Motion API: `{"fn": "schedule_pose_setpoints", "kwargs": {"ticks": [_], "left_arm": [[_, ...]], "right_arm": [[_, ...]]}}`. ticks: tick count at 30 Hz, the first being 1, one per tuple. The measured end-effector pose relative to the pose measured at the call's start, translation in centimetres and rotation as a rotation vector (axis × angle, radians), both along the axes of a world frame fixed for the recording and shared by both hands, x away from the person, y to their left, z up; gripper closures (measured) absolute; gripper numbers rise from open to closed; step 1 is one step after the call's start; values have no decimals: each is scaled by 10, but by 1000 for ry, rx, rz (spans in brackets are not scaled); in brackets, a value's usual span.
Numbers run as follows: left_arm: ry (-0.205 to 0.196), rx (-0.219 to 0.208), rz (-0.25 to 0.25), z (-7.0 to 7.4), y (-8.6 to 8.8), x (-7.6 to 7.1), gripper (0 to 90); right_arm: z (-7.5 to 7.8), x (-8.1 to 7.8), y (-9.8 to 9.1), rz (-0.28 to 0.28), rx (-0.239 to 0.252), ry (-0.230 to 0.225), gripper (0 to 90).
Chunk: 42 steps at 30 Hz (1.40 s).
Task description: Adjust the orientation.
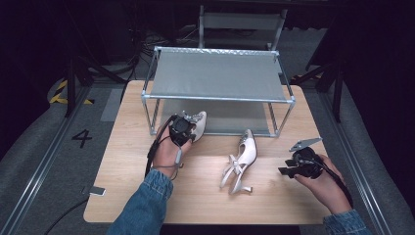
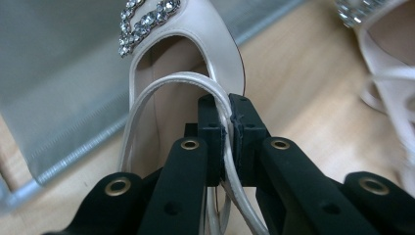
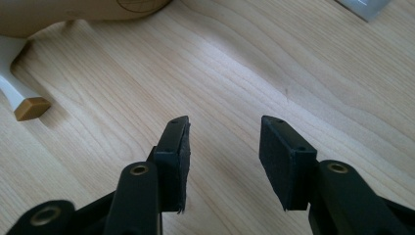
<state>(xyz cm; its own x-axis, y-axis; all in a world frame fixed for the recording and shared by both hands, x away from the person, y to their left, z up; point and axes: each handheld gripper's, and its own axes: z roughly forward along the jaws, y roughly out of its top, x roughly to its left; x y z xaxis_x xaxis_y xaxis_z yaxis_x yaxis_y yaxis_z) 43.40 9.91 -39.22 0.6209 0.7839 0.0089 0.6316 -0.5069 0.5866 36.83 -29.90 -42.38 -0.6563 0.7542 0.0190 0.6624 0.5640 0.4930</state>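
- Left tongs [image 2: 226,131] are clamped on the thin white strap [image 2: 169,81] of a cream heeled shoe [image 2: 195,34]; the strap runs pinched between the two black pads.
- In the high view those left tongs [image 1: 182,129] sit at the front left of the rack [image 1: 218,76], with the held shoe [image 1: 198,123] pointing toward the rack's lower level.
- Right tongs [image 3: 224,156] stand apart with bare wood between the pads and grip nothing; in the high view they [image 1: 289,171] rest near the worktop's right edge.
- The held shoe is smooth and satiny, with an open toe and a cluster of clear stones [image 2: 147,22] on its front.
- A second shoe [image 1: 241,159] of the same cream colour lies on its side on the worktop [image 1: 122,186], between the two hands, toe toward the rack, its slim heel toward the person.
- Its heel tip [image 3: 30,107] is tan and squared, seen just ahead of the right tongs.
- The rack has a silver metal tube frame and flat grey fabric shelves, one upper and one lower.
- The worktop is pale wood with visible grain and rounded corners; open room lies along its front edge and at its left side.
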Motion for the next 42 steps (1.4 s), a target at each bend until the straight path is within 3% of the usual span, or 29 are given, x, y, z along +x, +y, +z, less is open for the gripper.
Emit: {"fn": "schedule_pose_setpoints", "kwargs": {"ticks": [5,15,24,30,34,38,42], "left_arm": [[-44,55,24,-5,-2,17,851],[-53,59,77,-10,-7,35,851],[-40,59,112,-16,-10,47,851],[-19,63,99,-18,-16,50,849],[16,48,93,-19,-21,53,841],[25,-35,99,-18,-28,52,759],[-29,-43,71,-14,-31,48,628]], "right_arm": [[1,0,-6,-15,12,-2,560],[0,0,-6,-18,17,4,561],[5,-4,1,6,14,-13,560],[3,-3,0,0,12,-5,559],[3,-3,1,8,10,-8,553],[3,-3,2,4,18,-9,542],[2,-3,1,1,24,-5,525]]}}
